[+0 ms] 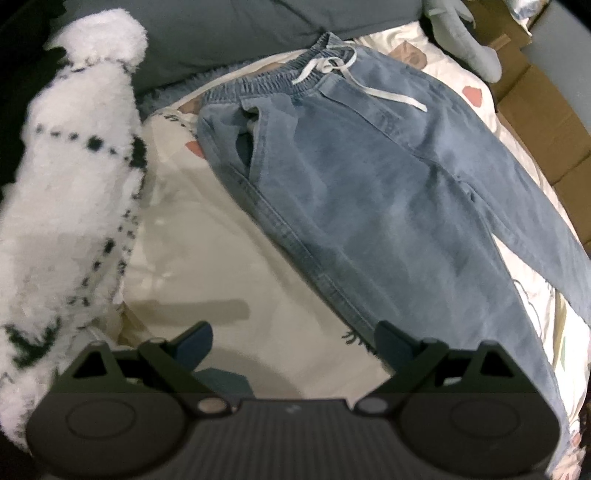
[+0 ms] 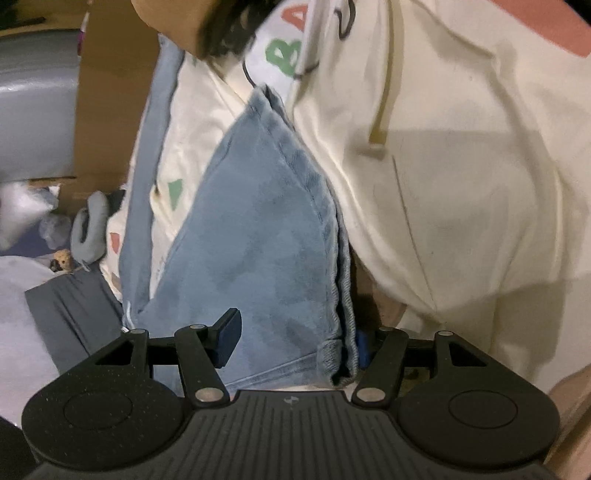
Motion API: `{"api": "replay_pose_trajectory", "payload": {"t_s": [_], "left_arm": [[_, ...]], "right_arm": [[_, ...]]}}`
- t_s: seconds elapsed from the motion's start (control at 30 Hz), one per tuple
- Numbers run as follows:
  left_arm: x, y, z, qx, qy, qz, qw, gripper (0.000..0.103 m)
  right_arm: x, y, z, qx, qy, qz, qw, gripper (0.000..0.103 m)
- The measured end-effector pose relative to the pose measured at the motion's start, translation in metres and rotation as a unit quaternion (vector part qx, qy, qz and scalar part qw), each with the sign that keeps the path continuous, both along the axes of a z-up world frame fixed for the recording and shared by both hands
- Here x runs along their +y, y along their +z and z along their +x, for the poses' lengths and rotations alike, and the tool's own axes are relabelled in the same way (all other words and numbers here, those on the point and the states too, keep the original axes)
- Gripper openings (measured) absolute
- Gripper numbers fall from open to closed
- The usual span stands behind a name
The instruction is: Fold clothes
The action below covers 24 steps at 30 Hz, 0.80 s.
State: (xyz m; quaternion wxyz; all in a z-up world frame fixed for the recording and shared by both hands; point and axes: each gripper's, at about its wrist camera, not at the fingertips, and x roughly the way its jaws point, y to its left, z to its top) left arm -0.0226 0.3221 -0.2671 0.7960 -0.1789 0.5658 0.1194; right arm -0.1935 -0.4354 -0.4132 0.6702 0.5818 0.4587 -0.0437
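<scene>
Fingers of left gripper wide, steeply downward over jeans; right gripper wide astride hem.

The jeans lie spread on the bed, waistband at the far end, legs running toward the near right. A fluffy throw lies to the left of the jeans, a pillow behind the waistband, cardboard boxes to their right off the bed's edge. In the right wrist view a leg hem sits between the right gripper's fingers, a person's hoodie just right of it
</scene>
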Motion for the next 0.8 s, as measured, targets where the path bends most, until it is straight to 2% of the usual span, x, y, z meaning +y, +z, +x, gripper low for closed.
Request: {"api": "replay_pose_trajectory", "payload": {"t_s": [0.17,0.23,0.3,0.37,0.53,0.8], "left_arm": [[-0.001,-0.009,0.004,-0.021,0.000,-0.009,0.9997,0.095],[0.000,-0.017,0.007,-0.027,0.006,-0.022,0.9994,0.095],[0.002,-0.026,0.010,-0.028,0.010,-0.038,0.9988,0.090],[0.005,-0.034,0.015,-0.031,0.012,-0.049,0.9982,0.088],[0.014,-0.051,0.026,-0.049,0.026,-0.075,0.9956,0.084],[0.030,-0.085,0.038,-0.055,0.066,-0.118,0.9894,0.064]], "right_arm": [[0.008,0.005,0.007,0.006,0.023,-0.026,0.999,0.062],[0.010,0.006,0.009,0.009,0.028,-0.022,0.999,0.051],[0.013,0.007,0.012,0.016,0.043,-0.021,0.999,0.022],[0.012,0.011,0.014,0.017,0.053,-0.028,0.998,0.016],[0.006,0.030,0.015,0.022,0.066,-0.061,0.996,0.011],[-0.001,0.075,0.016,0.017,0.080,-0.112,0.990,0.009]]}}
